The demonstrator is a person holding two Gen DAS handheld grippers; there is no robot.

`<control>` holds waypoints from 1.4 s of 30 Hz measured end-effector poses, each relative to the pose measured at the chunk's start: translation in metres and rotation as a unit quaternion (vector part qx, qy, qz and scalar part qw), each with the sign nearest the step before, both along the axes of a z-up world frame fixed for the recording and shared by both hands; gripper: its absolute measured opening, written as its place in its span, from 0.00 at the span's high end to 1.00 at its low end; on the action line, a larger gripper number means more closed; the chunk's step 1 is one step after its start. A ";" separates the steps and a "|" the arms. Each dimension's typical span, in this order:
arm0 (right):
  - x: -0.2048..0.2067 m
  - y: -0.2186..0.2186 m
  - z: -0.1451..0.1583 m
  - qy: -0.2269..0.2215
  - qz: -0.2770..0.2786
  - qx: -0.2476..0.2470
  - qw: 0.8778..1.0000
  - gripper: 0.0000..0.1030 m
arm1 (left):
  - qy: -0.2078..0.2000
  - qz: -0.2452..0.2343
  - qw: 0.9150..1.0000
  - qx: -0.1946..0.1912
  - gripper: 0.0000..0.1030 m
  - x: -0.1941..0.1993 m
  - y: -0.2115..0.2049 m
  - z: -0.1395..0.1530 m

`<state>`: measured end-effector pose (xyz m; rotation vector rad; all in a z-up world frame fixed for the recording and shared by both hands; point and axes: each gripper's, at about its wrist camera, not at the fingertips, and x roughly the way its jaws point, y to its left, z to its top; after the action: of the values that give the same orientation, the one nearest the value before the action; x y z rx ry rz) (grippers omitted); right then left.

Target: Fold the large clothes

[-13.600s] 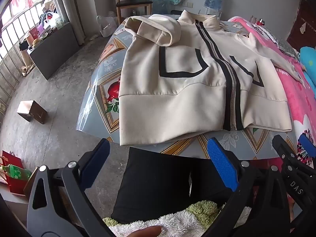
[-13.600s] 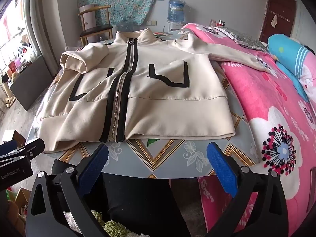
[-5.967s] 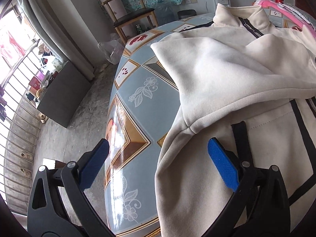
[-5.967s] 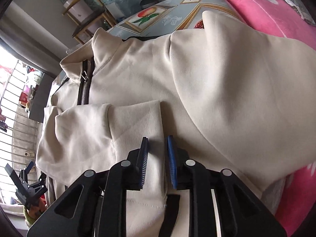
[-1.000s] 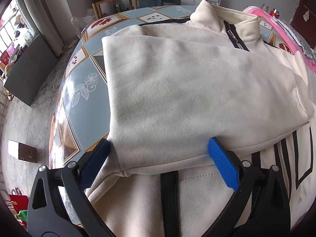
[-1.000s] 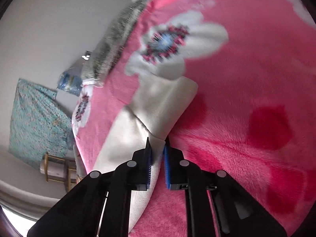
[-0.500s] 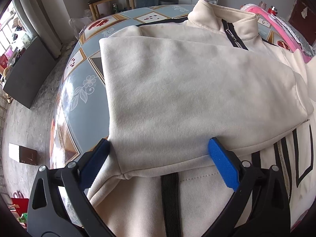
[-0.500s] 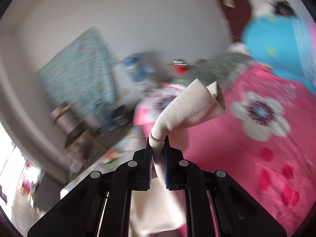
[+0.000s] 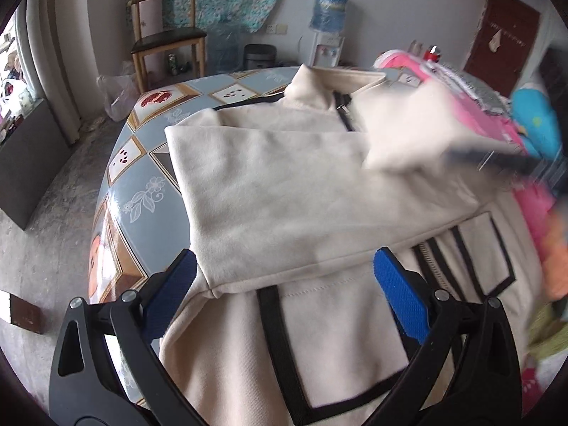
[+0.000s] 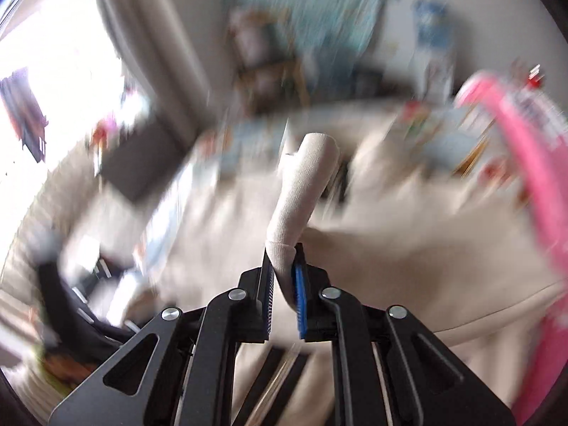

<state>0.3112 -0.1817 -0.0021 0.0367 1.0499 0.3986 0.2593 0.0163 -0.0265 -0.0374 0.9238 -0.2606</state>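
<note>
Two claws: right claw nearly closed, pinching the cream sleeve cuff, sleeve standing up from the pads, view motion-blurred. Left claw wide open, empty, above the jacket. Jacket is cream with black stripes and zip, lying on the tiled-pattern tabletop, one sleeve folded across the chest, collar far side. Pink bed alongside.

Home bedroom, pink bed, chair, water dispenser
</note>
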 end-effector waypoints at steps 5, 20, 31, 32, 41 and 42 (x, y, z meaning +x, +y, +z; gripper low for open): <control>-0.034 -0.002 -0.012 0.006 0.031 0.011 0.999 0.46 | -0.001 -0.023 0.999 -0.036 0.07 -0.009 0.002 0.007; -0.117 -0.140 -0.018 -0.027 -0.134 0.132 0.982 0.32 | 0.146 0.008 0.983 -0.111 0.51 0.071 -0.032 -0.041; -0.123 -0.159 -0.047 -0.011 -0.163 0.120 0.979 0.32 | 0.105 -0.010 0.991 -0.081 0.96 0.077 -0.044 -0.006; -0.123 -0.160 -0.048 -0.012 -0.166 0.113 0.980 0.32 | 0.094 -0.014 0.992 -0.083 0.96 0.076 -0.041 0.005; -0.122 -0.169 -0.056 -0.009 -0.184 0.102 0.978 0.32 | 0.085 0.059 0.994 -0.021 0.97 0.113 0.024 0.039; -0.123 -0.169 -0.057 -0.009 -0.185 0.103 0.977 0.32 | 0.103 0.068 0.992 -0.018 0.97 0.118 0.031 0.027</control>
<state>0.1882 -0.3506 -0.0587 0.4081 0.9565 0.1660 0.3775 0.0478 0.0006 -0.1628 1.1171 -0.1494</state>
